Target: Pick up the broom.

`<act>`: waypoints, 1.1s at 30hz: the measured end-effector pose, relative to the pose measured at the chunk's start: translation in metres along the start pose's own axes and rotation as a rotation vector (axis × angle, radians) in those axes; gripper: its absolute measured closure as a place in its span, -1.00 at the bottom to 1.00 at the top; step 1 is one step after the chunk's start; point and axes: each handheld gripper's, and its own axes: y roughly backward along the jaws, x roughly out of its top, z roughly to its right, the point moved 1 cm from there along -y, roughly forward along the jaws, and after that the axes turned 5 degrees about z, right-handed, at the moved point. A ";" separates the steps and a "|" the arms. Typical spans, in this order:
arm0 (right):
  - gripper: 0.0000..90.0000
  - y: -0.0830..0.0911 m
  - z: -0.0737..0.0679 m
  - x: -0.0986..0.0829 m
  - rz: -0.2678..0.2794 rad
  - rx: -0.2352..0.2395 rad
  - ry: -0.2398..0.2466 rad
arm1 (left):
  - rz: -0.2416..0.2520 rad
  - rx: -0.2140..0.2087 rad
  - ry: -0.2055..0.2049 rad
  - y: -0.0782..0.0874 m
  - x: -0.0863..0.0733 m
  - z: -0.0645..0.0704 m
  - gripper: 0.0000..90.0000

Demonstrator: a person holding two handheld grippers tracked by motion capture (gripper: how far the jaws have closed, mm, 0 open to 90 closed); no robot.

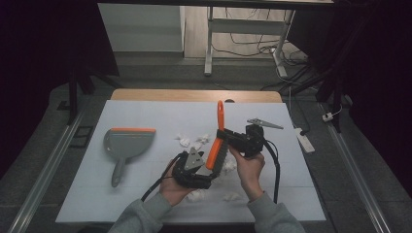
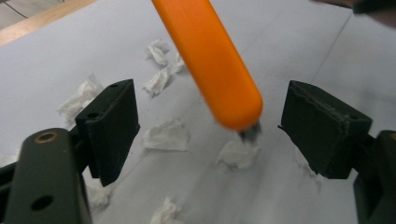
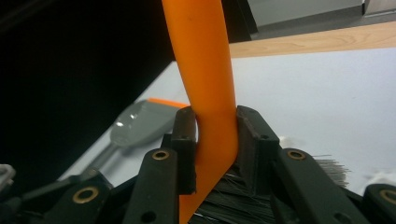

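High view: an orange brush (image 1: 216, 141) is held tilted over the middle of the table (image 1: 145, 111), handle end pointing toward the far edge, bristle end low toward the near edge. The right gripper (image 1: 232, 138) is clamped on the brush just above the bristles, held by the right hand (image 1: 248, 167). The left gripper (image 1: 206, 170) is held by the left hand (image 1: 171, 187) just beside the bristle end, nearer the near edge.

In the right gripper view the jaws are pressed against both sides of the brush (image 3: 208, 93) where the handle meets the dark bristles (image 3: 233, 200) (firm pinch). The dustpan (image 3: 140, 123) is seen beyond, lying flat.

In the left gripper view the jaws are spread wide, nothing between the pads touching them; the brush's orange end (image 2: 210, 60) is seen hanging between and beyond them (slightly blurred), over the paper scraps (image 2: 166, 135).

In the high view the grey dustpan (image 1: 127, 143) with orange lip is placed toward the left edge, well apart from the grippers, handle toward the near edge. White paper scraps (image 1: 187, 141) are scattered mid-table and near the near edge around the hands.
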 end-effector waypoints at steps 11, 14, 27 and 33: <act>0.55 -0.004 -0.011 -0.014 0.102 0.033 -0.062 | 0.056 0.008 0.092 -0.008 -0.009 -0.016 -0.03; 0.55 -0.004 -0.011 -0.016 0.117 0.045 -0.084 | 0.076 0.004 0.093 -0.007 -0.010 -0.018 0.15; 0.55 -0.005 -0.012 -0.023 0.142 0.067 -0.113 | 0.073 0.011 0.114 -0.001 -0.012 -0.029 0.73; 0.51 -0.008 -0.011 -0.022 0.127 0.075 -0.102 | 0.061 -0.003 0.110 0.003 -0.011 -0.036 0.75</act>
